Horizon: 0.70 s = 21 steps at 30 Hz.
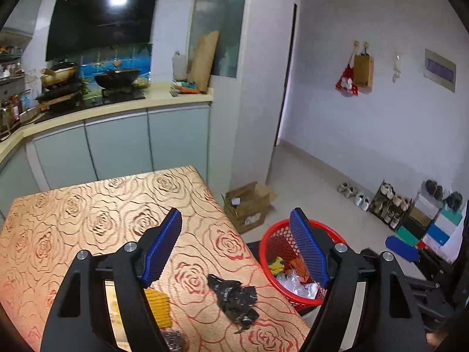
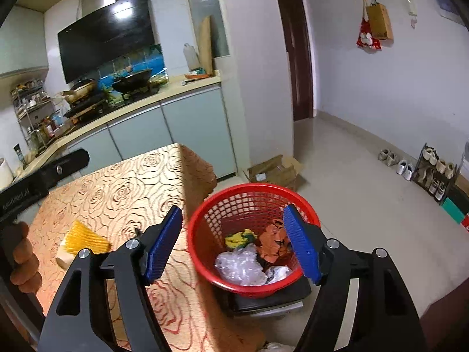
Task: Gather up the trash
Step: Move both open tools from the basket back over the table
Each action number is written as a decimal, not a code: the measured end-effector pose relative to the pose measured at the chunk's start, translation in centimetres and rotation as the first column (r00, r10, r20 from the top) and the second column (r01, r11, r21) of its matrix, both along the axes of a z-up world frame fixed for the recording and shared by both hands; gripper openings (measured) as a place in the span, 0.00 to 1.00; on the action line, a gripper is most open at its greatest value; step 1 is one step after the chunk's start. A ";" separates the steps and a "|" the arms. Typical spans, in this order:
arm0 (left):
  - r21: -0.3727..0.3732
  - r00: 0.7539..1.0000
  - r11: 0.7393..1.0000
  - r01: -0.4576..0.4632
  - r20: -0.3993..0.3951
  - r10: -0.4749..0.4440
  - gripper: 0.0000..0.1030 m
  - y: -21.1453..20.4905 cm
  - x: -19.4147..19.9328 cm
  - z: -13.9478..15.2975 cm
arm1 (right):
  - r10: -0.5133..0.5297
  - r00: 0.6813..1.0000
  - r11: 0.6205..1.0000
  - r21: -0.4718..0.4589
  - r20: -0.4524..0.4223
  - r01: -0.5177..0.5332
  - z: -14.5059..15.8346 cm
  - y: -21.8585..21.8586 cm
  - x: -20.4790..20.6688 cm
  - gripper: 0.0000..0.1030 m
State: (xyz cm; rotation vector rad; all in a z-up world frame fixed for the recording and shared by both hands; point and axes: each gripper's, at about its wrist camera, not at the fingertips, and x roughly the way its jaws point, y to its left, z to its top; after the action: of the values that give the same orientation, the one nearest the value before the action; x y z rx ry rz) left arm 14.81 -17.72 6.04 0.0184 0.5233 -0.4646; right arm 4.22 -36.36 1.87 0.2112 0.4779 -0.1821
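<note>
The counter [image 1: 88,220], under a rose-patterned cloth, is filling the left half of both views. Beside its right edge a red basket [image 2: 205,223] is sitting on a dark stool [image 2: 272,296], holding clear plastic [image 2: 240,267], orange scraps [image 2: 271,243] and a yellow-green wad [image 2: 240,237]. At one o'clock from the basket a cardboard box [image 2: 275,170] is lying open on the floor. A black bag [image 1: 234,296] is lying crumpled on the counter near its right edge, at eight o'clock from the basket in the left view. A yellow pad [image 2: 83,239] is resting on the counter at nine o'clock from the basket. The left tongs [image 1: 236,240] are standing wide, gripping nothing. The right tongs [image 2: 233,243] are standing wide too, empty, over the basket rim.
</note>
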 end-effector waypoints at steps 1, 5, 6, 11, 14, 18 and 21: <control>-0.009 1.000 1.000 -0.011 0.008 0.011 0.72 0.6 -0.2 0.5 | 0.007 1.000 1.000 -0.003 0.003 -0.007 0.2 0.4 -0.1 0.67; -0.037 0.998 0.998 -0.052 0.034 0.053 0.74 3.3 -1.1 1.8 | 0.023 1.000 0.999 -0.023 0.013 -0.022 0.6 1.5 -0.4 0.67; -0.041 0.997 0.997 -0.064 0.038 0.065 0.75 3.8 -1.3 1.9 | 0.028 0.999 0.999 -0.029 0.017 -0.027 0.8 1.9 -0.4 0.68; -0.043 0.990 0.991 -0.129 0.054 0.132 0.76 6.8 -2.3 2.2 | 0.056 0.998 0.998 -0.035 0.025 -0.055 1.2 3.0 -0.5 0.68; -0.038 0.984 0.986 -0.162 0.070 0.165 0.76 8.3 -3.0 2.4 | 0.074 0.997 0.997 -0.034 0.032 -0.073 1.3 3.9 -0.6 0.68; -0.024 0.975 0.980 -0.200 0.093 0.201 0.78 10.1 -3.9 2.6 | 0.095 0.995 0.995 -0.034 0.038 -0.093 1.4 4.8 -0.6 0.69; -0.023 0.966 0.971 -0.237 0.096 0.238 0.79 11.7 -4.4 2.5 | 0.106 0.994 0.994 -0.035 0.039 -0.105 1.4 5.3 -0.6 0.69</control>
State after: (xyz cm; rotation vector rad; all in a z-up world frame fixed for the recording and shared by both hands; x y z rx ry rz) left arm 10.44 -6.02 8.54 -0.0319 0.4199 -0.2300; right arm 3.65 -31.03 3.31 0.1567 0.4441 -0.0819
